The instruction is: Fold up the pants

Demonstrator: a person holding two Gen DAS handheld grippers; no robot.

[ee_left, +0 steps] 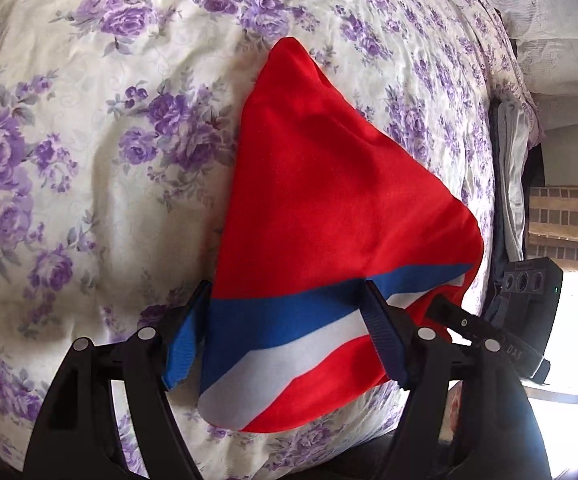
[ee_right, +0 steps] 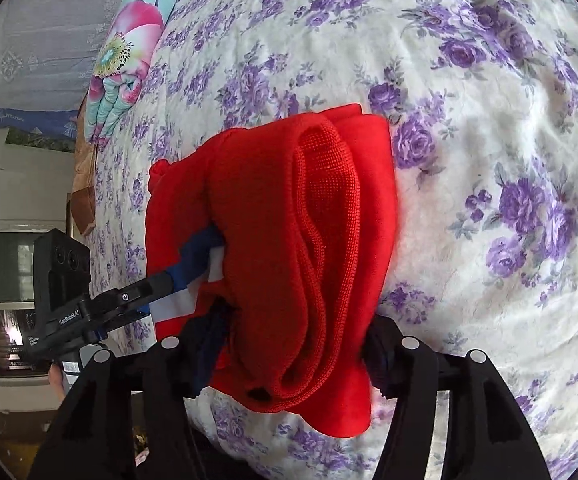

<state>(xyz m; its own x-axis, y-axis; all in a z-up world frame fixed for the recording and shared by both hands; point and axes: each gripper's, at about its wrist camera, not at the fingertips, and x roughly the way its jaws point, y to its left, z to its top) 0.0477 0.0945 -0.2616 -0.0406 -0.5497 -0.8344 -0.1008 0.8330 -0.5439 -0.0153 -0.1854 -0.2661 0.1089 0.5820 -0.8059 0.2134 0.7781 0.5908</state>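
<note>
Both hand-held grippers, left and right, angle downward, jaws apart around red pants.

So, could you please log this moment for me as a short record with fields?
surface: bed with purple-flowered cover
garment: red pants with a blue and white stripe, partly folded, lying on the bed
left gripper: jaws stand either side of the striped edge; grip not clear
right gripper: jaws around a bunched red fold; whether the pads press is not clear
other items: flowered pillow at the far edge of the bed
fold state: not finished, cloth bunched at the right gripper
</note>
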